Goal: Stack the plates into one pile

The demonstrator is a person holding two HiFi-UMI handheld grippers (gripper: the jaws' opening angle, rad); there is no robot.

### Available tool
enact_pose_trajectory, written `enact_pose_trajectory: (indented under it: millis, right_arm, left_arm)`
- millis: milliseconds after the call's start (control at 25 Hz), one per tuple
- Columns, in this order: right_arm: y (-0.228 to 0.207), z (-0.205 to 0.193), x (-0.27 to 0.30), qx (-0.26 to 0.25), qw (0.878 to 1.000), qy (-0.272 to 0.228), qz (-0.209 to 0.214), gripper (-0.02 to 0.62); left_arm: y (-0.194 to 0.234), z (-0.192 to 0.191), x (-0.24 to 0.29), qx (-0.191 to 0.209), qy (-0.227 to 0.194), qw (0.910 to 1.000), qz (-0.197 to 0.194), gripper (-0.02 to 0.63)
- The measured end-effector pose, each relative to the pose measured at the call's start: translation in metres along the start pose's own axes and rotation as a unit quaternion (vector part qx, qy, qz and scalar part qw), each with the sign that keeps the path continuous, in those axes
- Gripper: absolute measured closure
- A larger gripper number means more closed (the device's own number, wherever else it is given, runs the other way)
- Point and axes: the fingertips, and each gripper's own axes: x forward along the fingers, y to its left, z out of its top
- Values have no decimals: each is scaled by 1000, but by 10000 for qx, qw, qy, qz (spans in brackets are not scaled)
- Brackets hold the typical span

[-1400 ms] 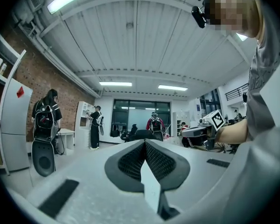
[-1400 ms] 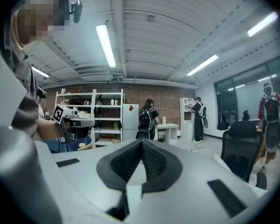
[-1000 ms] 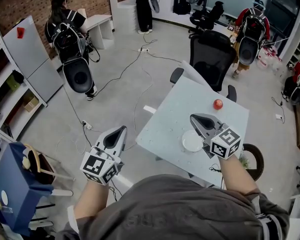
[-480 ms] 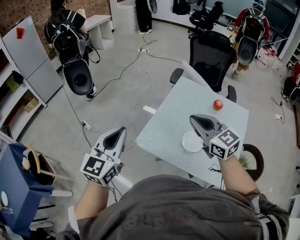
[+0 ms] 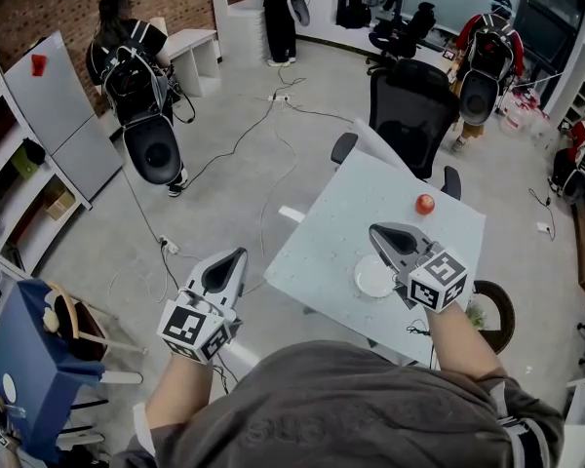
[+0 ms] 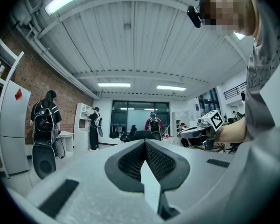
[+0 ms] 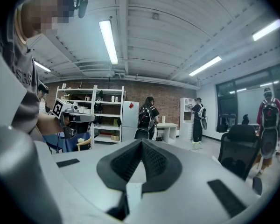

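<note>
Plates on the table, both grippers closed and empty

Plates (image 5: 372,279) show in the head view as one white round shape on the pale grey table (image 5: 336,217), near the edge closest to the person. How many lie in that pile cannot be told from above. A small red round object (image 5: 425,204) sits farther back on the same tabletop, well apart from the white disc.

The right gripper (image 5: 375,230) is held over the table, its body crossing the right rim of the plates in the picture, its tips pointing past them toward the far side. Its own view shows the two dark pads pressed together with nothing between them, looking out across the room at white shelves (image 7: 91,111) and a brick wall. Whether the gripper touches the plates cannot be told.

The left gripper (image 5: 239,252) hangs off to the left of the table, over the grey floor (image 5: 224,174), well apart from the plates. Its jaws also meet tip to tip and hold nothing.

A black office chair (image 5: 412,105) stands at the table's far corner, and cables (image 5: 263,198) trail over the floor. Several people with backpacks stand around the room
</note>
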Motion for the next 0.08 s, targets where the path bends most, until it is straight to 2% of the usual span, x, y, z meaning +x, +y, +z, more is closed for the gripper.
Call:
enact_pose_trajectory:
  millis: [80]
  right_arm:
    - [-1, -1, -1, 3, 10000, 2, 3, 603]
  left_arm:
    - [-2, -1, 1, 15, -5, 10000, -7, 600]
